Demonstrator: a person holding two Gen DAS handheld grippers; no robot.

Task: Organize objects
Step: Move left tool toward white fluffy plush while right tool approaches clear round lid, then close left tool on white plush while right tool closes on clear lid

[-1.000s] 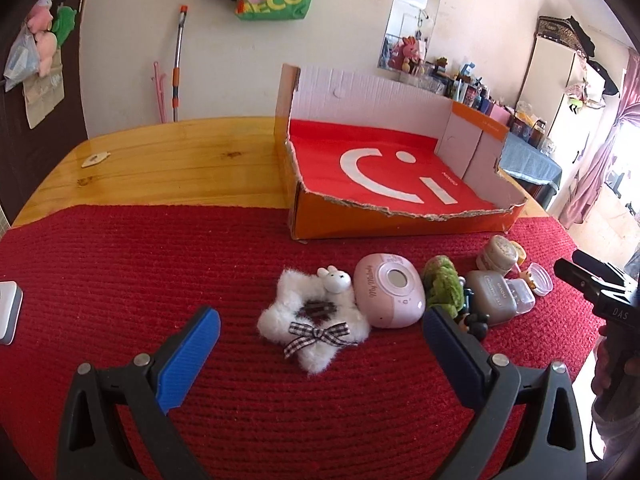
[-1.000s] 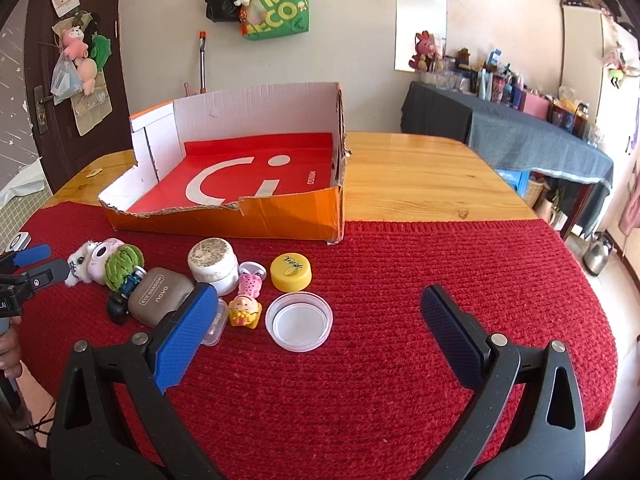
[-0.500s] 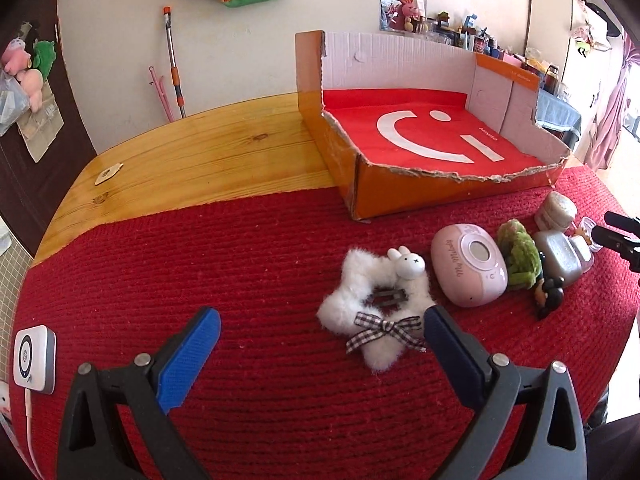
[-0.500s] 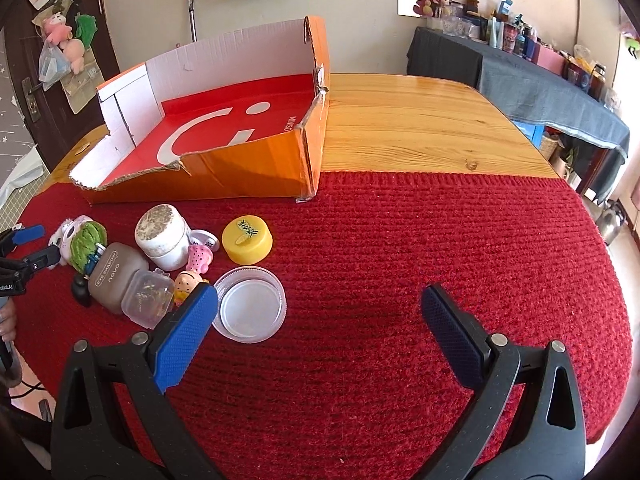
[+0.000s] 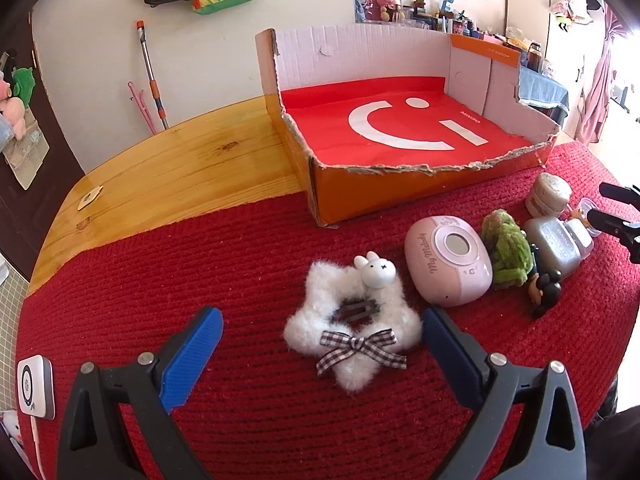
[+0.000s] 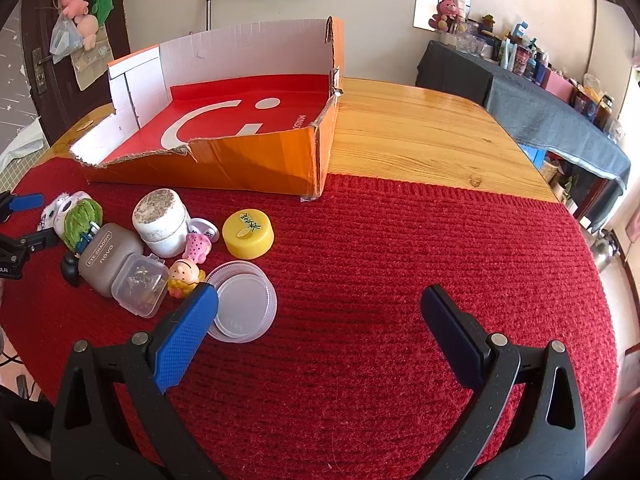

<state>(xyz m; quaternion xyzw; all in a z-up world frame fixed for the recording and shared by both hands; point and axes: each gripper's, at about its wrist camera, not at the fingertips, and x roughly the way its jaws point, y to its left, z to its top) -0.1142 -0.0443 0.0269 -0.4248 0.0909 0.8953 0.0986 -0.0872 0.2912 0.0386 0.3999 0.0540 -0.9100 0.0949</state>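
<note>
Red knitted cloth [image 6: 400, 260] covers the near table. Both claws gape wide, holding nothing: left gripper [image 5: 320, 332] flanks a white fluffy star [image 5: 352, 332], bow nearest; right gripper [image 6: 320, 308] sits beside a clear lid [image 6: 244, 308]. Trinkets crowd before the box [image 5: 400, 136], its torn wall facing them.

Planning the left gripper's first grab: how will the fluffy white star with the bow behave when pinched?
The fluffy white star looks plush, so it will probably squash and feel light. Its checked bow looks floppy. The bunny head seems hard; better avoided.
</note>
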